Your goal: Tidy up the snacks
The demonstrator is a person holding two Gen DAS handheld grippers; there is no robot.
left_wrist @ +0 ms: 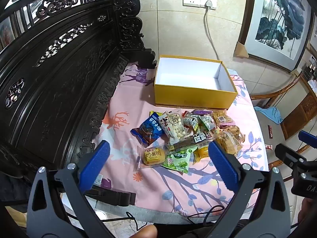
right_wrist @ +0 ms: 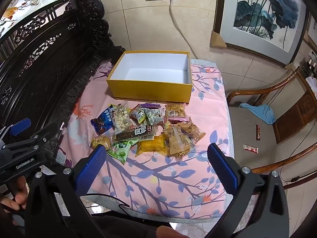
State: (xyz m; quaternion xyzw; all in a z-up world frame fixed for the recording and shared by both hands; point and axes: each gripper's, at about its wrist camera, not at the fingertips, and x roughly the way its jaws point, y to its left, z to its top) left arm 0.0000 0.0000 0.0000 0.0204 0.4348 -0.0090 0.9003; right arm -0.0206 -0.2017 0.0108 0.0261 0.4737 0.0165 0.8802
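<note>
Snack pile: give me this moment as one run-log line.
stage: start | left gripper: open, empty | right gripper: open, empty | snack pile: on cloth, before box | yellow box: empty

Even indoor light, soft shadows, sharp centre, strong fisheye bending and dark corners at edges.

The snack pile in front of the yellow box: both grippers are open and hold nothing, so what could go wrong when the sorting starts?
1. The snack pile is overlapped; the long dark bar lies across other packets, so one pinch may drag neighbours.
2. The rightmost packets lie nearest the cloth's right edge; a nudge could perhaps push them off.
3. The yellow box looks light and may slide if bumped.
</note>
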